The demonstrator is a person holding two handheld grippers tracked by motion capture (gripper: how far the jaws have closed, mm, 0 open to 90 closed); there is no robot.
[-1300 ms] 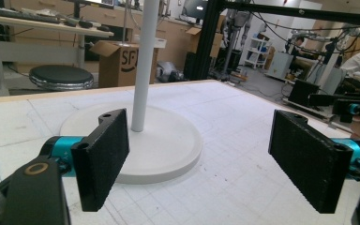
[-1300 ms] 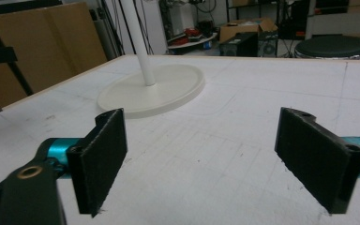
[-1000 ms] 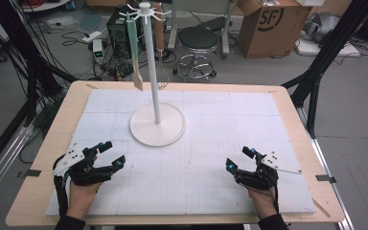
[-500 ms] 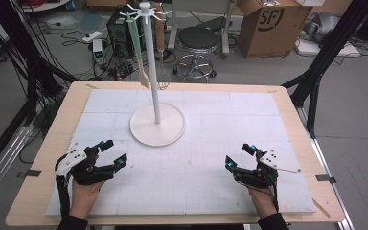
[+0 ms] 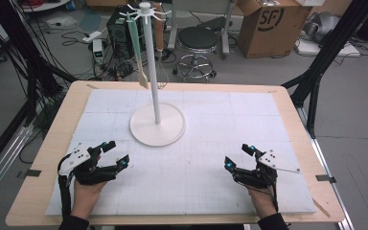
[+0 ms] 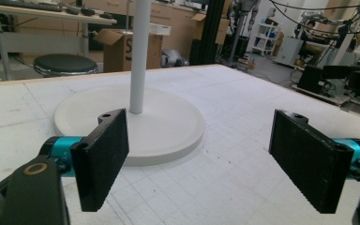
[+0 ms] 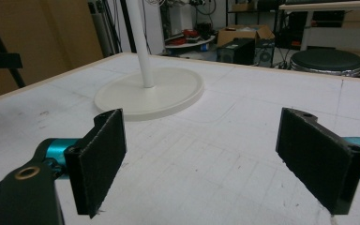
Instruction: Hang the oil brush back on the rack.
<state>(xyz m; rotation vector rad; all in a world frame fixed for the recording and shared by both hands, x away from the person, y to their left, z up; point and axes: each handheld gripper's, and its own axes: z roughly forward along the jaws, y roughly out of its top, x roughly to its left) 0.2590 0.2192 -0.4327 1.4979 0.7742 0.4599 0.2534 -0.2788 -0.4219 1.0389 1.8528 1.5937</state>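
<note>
A white stand (image 5: 157, 122) with a round base and a tall pole rises at the table's middle back. From its top hooks hang a pale wooden spatula (image 5: 137, 52) and a whisk with a brown handle (image 5: 159, 40). My left gripper (image 5: 115, 152) rests open near the front left, empty, its jaws pointing toward the stand's base (image 6: 136, 124). At the front right my right gripper (image 5: 237, 157) is open and empty too, with the base (image 7: 152, 93) ahead of it to the left.
A white gridded mat (image 5: 230, 124) covers the wooden table (image 5: 43, 158). Behind the table stand a round stool (image 5: 199, 40), a cardboard box (image 5: 266, 24) and cables on the floor. Black frame legs (image 5: 316, 72) flank the table.
Both grippers have stayed almost still. The hanging spatula has swung a little on its hook.
</note>
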